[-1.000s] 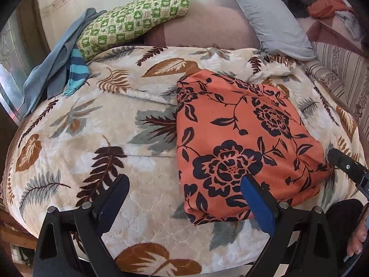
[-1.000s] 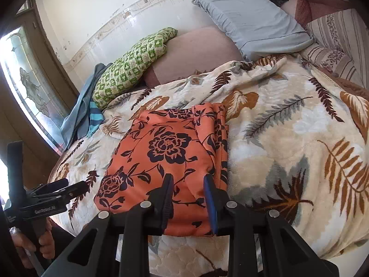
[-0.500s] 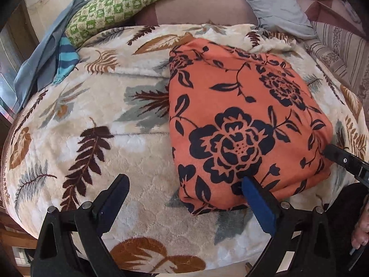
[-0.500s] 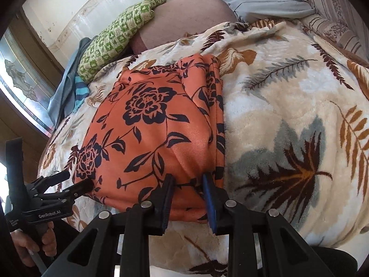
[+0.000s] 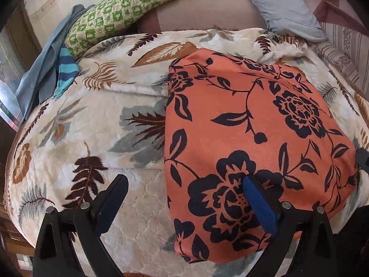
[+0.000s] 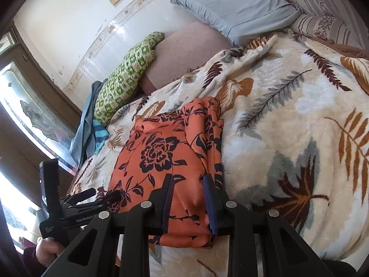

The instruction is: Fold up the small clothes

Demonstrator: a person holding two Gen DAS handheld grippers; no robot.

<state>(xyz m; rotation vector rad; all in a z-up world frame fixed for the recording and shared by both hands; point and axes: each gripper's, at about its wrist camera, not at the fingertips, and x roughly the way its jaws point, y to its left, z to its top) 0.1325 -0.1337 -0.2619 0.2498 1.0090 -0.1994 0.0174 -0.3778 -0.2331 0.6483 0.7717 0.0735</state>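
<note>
An orange garment with black flowers (image 5: 249, 143) lies folded on the leaf-patterned blanket (image 5: 96, 124). It also shows in the right wrist view (image 6: 161, 152). My left gripper (image 5: 184, 198) is open wide over the garment's near left corner, with its right finger on the cloth and its left finger over the blanket. My right gripper (image 6: 189, 198) is open narrowly with its fingers straddling a raised bit of the garment's near right edge. The left gripper also shows in the right wrist view (image 6: 92, 200) at the garment's near left corner.
A green checked pillow (image 5: 120, 16), a grey pillow (image 5: 276, 7) and a pink cushion (image 5: 203, 11) lie at the head of the bed. Blue clothes (image 5: 50, 69) hang at the bed's left edge. A window (image 6: 34, 120) is on the left.
Both grippers have moved forward over the garment's near edge. The right gripper's fingers now straddle the cloth at the near right edge. The left gripper stays wide open.
</note>
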